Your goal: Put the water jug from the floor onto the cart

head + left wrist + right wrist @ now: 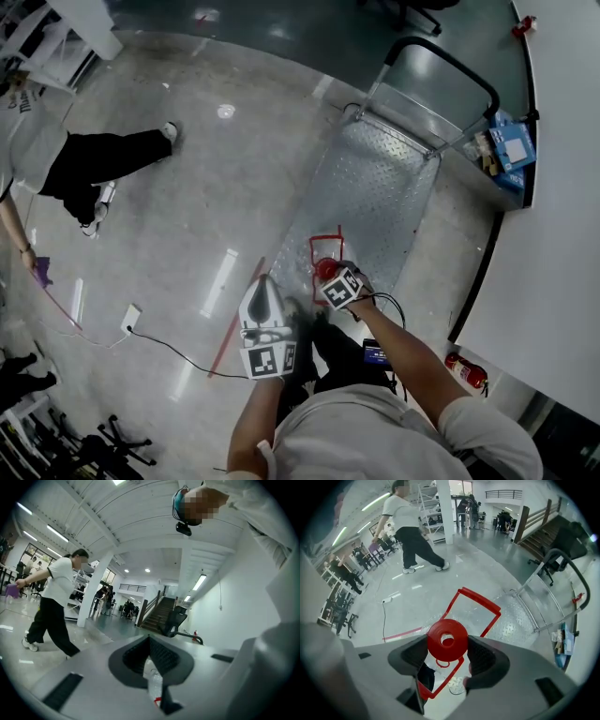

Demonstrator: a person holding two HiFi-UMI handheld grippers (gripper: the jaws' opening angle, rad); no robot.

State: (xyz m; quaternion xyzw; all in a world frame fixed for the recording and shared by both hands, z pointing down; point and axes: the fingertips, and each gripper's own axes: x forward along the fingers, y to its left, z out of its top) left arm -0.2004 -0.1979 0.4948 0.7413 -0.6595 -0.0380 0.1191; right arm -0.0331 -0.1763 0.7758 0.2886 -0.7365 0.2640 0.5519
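Note:
The water jug (325, 249) is clear with red edges and a red cap (447, 640). It hangs upright over the near end of the cart (375, 183), a diamond-plate platform with a black handle (452, 58). My right gripper (330, 274) is shut on the red cap from above; in the right gripper view the cap sits between both pads (484, 659), and the jug's red frame (482, 601) shows below. My left gripper (265, 282) is just left of the jug, apart from it, with its jaws together. A bit of clear plastic (154, 685) shows below them.
A person in a white shirt and black trousers (86, 167) walks on the glossy floor at the left. A cable with a socket (130, 319) and a red tape line (238, 319) lie near my feet. A white wall (553, 234), a blue box (512, 145) and a fire extinguisher (467, 371) stand at the right.

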